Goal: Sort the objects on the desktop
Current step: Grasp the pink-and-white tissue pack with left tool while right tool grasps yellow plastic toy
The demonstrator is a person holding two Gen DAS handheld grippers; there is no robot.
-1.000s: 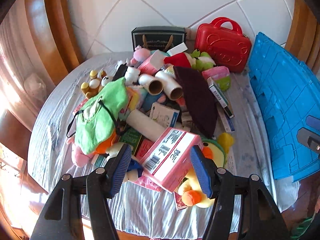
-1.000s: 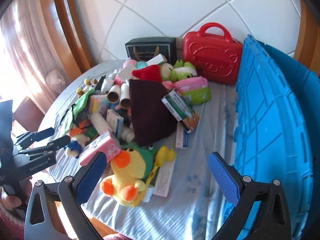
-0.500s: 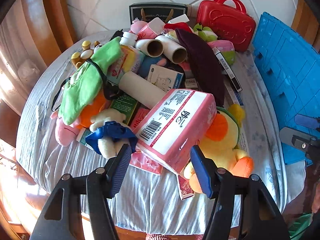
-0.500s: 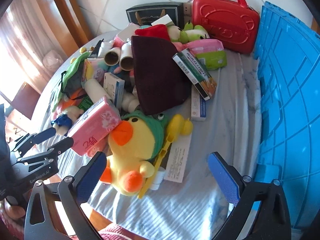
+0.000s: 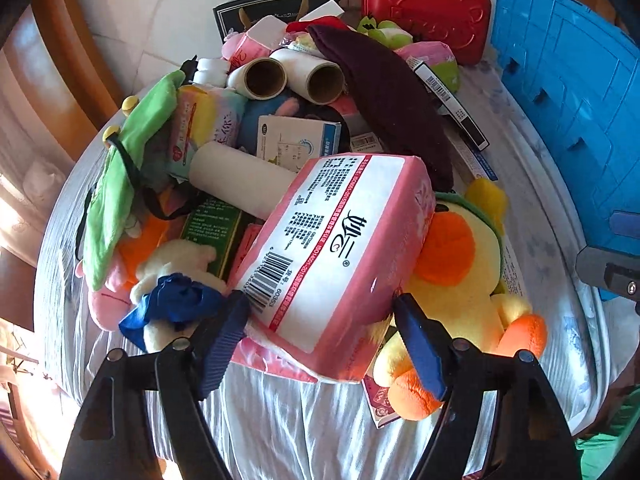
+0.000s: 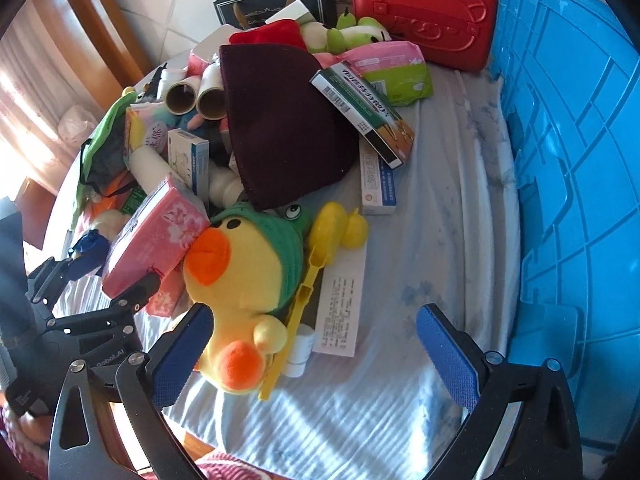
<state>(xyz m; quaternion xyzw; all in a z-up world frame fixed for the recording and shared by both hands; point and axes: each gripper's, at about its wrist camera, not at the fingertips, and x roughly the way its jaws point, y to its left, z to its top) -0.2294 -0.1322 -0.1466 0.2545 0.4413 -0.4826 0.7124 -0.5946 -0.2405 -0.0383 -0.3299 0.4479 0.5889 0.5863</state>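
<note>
Bright daylight from the left, blown out at the left edge; striped shadows across the counter (image 6: 360, 412) cloth. Heavy fisheye bending, dark corner vignette; focus sharp, no blur

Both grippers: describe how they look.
The left gripper and right gripper match: black metal frames with triangular cutouts and silver screws, the jaws faced with ribbed blue pads. The right wrist view shows white lettering on the left gripper's body.

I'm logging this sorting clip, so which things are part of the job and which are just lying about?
In the job:
- left tool, jaws opening around the pink tissue pack
- yellow duck plush
- blue crate

Lying about:
- wooden chair
- tiled floor
</note>
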